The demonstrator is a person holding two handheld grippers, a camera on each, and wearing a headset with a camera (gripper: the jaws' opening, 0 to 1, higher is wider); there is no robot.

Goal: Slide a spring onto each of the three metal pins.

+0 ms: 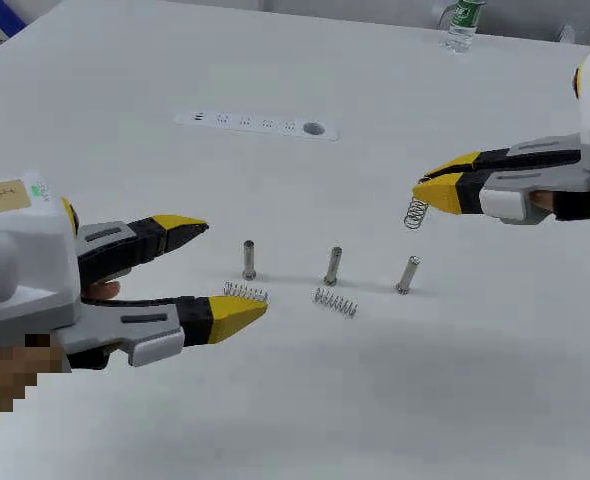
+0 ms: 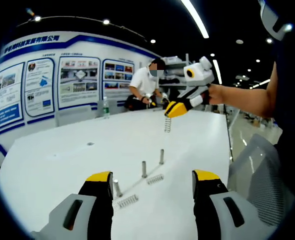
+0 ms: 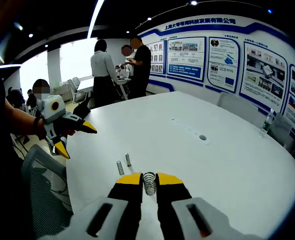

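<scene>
Three short metal pins stand upright in a row on the white table: left pin, middle pin, right pin. All three are bare. One spring lies by the left pin and another spring in front of the middle pin. My left gripper is open and empty, with its jaws just left of the left pin and the near spring. My right gripper is shut on a third spring, which hangs above the right pin. The held spring sits between that gripper's tips.
A flush socket strip runs across the table's middle, and a water bottle stands at the far edge. Several people stand beyond the table. A chair is at the table's side.
</scene>
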